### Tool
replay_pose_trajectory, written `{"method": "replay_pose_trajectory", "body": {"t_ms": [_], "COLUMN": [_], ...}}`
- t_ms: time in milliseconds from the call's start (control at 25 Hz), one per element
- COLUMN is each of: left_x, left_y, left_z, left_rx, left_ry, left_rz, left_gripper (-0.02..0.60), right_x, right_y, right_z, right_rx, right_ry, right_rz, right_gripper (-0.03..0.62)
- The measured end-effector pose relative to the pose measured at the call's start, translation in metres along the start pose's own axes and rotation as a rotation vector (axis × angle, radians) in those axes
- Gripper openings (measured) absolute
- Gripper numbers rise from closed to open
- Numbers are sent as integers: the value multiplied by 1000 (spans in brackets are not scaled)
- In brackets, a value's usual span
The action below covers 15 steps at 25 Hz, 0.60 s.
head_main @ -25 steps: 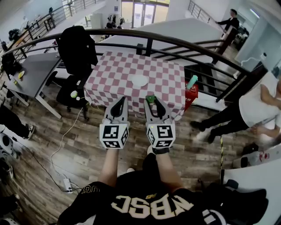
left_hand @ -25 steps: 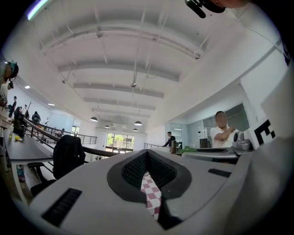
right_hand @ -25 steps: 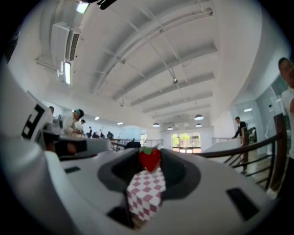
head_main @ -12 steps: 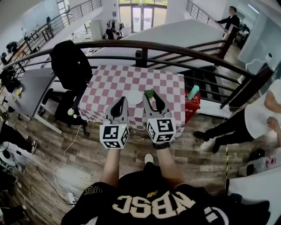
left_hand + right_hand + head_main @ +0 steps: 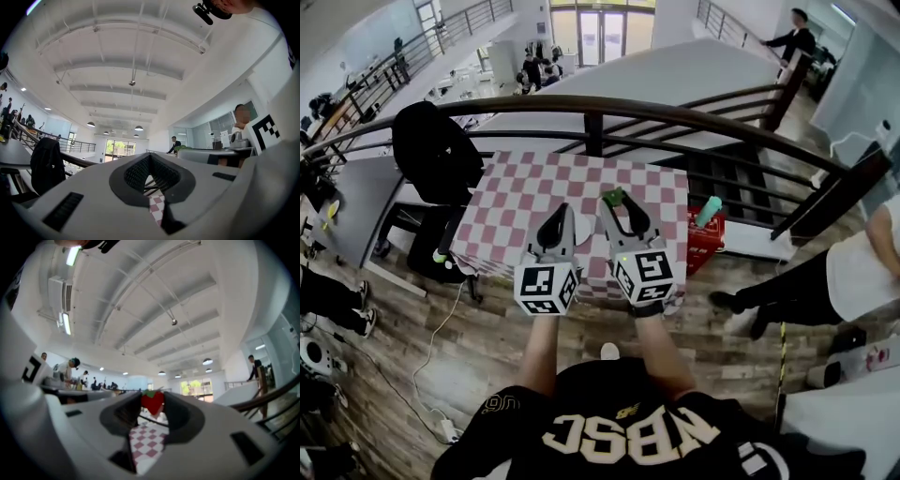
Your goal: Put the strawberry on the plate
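Observation:
My right gripper is shut on a red strawberry with a green leafy top, held at its fingertips above the pink-and-white checked table. In the right gripper view the right gripper points nearly level, with checked cloth below the berry. My left gripper hangs beside it over the table's near part, and the left gripper has its tips together with nothing between them. I cannot make out the white plate in any view; the grippers cover the middle of the table.
A dark curved railing runs behind the table. A black chair with a jacket stands at its left and a grey desk farther left. A red basket with a teal bottle sits at the right, near a person.
Both grippers have moved forward from the table's near edge to over its middle, the strawberry still held. The white plate, plain to see a second ago, is now hidden behind them.

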<state>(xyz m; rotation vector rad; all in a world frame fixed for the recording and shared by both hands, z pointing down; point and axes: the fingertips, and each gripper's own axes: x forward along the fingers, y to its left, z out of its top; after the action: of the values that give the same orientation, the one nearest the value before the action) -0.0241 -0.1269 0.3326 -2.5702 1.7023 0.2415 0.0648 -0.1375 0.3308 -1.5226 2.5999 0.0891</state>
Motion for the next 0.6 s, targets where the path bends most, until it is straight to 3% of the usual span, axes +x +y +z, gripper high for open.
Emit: {"method": "replay_pose_trajectory", "body": {"t_ms": [600], "left_x": [51], "left_y": [15], "left_z": [-42], "left_rx": [24], "left_ry": [75], "left_rz": [48], "left_gripper": [12], "right_x": [42], "right_y": [-44], "right_z": [-44], "right_rx": [50], "right_ry": [66], "right_rz": [16], "right_gripper": [153]}}
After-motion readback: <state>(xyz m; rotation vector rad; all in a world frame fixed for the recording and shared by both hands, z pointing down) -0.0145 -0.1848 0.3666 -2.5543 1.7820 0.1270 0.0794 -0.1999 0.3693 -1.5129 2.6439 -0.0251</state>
